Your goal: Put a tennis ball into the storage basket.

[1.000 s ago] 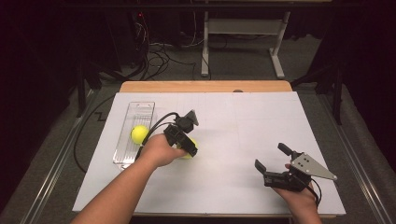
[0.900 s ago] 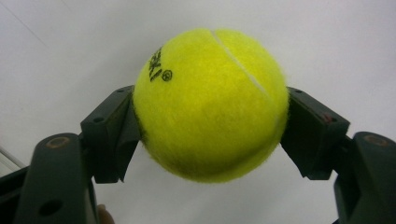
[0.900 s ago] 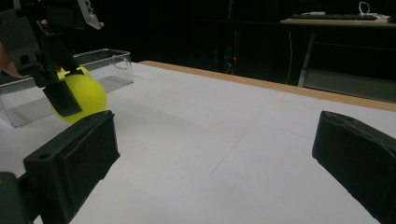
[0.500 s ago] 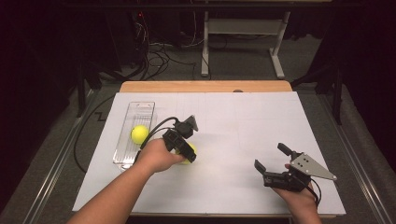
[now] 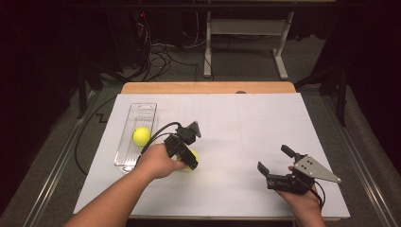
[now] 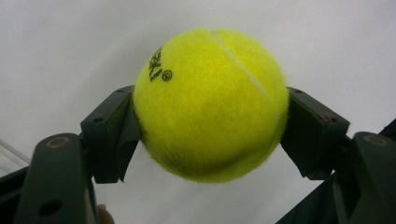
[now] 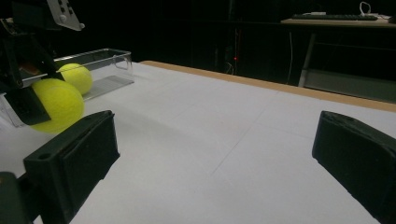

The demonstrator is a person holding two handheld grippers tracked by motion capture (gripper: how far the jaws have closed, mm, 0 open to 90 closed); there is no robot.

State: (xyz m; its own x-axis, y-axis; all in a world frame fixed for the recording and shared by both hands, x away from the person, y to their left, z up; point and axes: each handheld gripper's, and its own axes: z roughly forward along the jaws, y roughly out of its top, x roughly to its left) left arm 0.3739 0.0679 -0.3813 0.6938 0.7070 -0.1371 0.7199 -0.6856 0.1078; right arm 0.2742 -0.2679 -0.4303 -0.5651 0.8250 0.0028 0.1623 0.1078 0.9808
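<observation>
A yellow tennis ball (image 6: 210, 105) is clamped between the jaws of the left tool (image 5: 186, 153), low over the white counter (image 5: 246, 123) just beside the clear tray (image 5: 124, 158). A second ball (image 5: 141, 135) is seen inside that tray. The right tool (image 5: 279, 163) is held wide open and empty, well apart.

I see a bright yellow-green tennis ball (image 6: 210, 105) with a white seam and black printed lettering, between my left gripper's (image 6: 210, 135) black jaws. At its ten o'clock a second yellow ball (image 5: 141, 135) sits in a clear tray (image 5: 142, 112). The table cover (image 5: 246, 123) is white, its far edge tan wood.
</observation>
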